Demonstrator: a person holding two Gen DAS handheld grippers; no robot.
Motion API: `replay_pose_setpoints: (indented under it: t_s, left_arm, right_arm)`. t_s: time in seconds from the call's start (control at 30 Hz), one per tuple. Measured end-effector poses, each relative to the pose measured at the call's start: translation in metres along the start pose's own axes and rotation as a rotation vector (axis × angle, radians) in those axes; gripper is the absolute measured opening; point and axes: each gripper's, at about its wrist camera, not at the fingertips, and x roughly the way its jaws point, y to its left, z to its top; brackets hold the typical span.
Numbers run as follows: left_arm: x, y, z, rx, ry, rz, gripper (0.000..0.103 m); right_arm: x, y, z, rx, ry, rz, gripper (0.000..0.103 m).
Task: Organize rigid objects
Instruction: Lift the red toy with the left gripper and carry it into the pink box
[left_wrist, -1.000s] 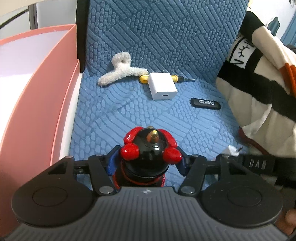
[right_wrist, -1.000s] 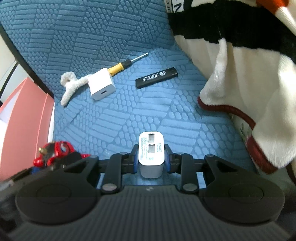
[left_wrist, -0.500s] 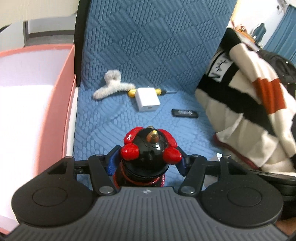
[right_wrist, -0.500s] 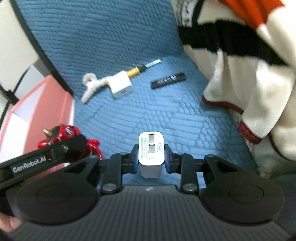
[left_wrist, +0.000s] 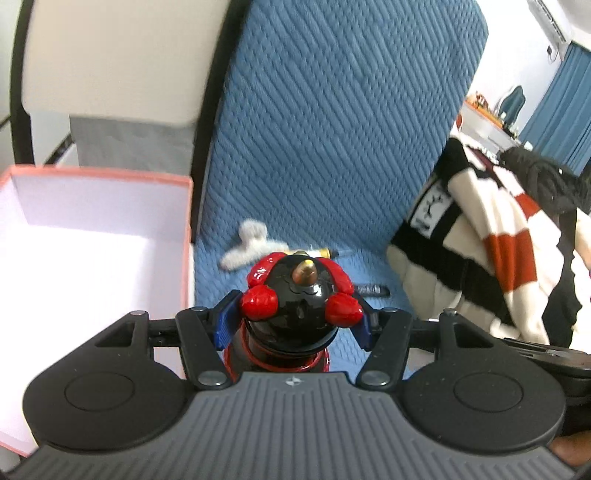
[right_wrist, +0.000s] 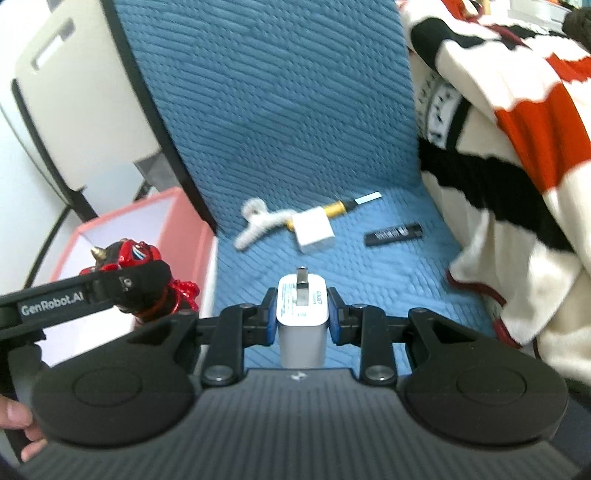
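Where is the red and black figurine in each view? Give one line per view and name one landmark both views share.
Left wrist view: the figurine sits low at centre, clamped between the fingers of the left gripper.
Right wrist view: the figurine is at the left edge, partly hidden behind the left gripper's black finger, in front of the pink box.
Shared landmark: the pink box, to the left of the blue cushion in both views.

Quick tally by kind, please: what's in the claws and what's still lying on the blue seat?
Chargers: 2, one in the right claw, one on the seat
Figurine: 1, in the left claw
Screwdriver: 1
Fuzzy hair clip: 1
Black stick: 1
Total: 6
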Motion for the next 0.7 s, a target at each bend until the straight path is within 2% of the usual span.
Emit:
replay_pose_setpoints:
  t_s: [0.17, 0.4, 0.53, 0.7]
  left_arm:
    - [-0.026, 0.015, 0.025, -0.017, -0.079, 0.016, 0.066]
    - [-0.057, 0.050, 0.049, -0.050, -0.146, 0.036, 0.066]
    - [-0.073, 0.081, 0.050, -0.076, -0.154, 0.066, 0.066]
    - [-0.081, 0.119, 0.039, -0.089, -0.133, 0.117, 0.066]
  right_arm:
    - [-0.014, 0.031, 0.017, -0.038, -0.049, 0.055, 0.030]
    - [-0.027, 0.081, 0.034, -0.125, -0.088, 0.117, 0.030]
    - [-0.030, 0.109, 0.035, -0.160, -0.098, 0.167, 0.030]
    - [-0.017, 0.143, 0.025, -0.203, -0.065, 0.216, 0.030]
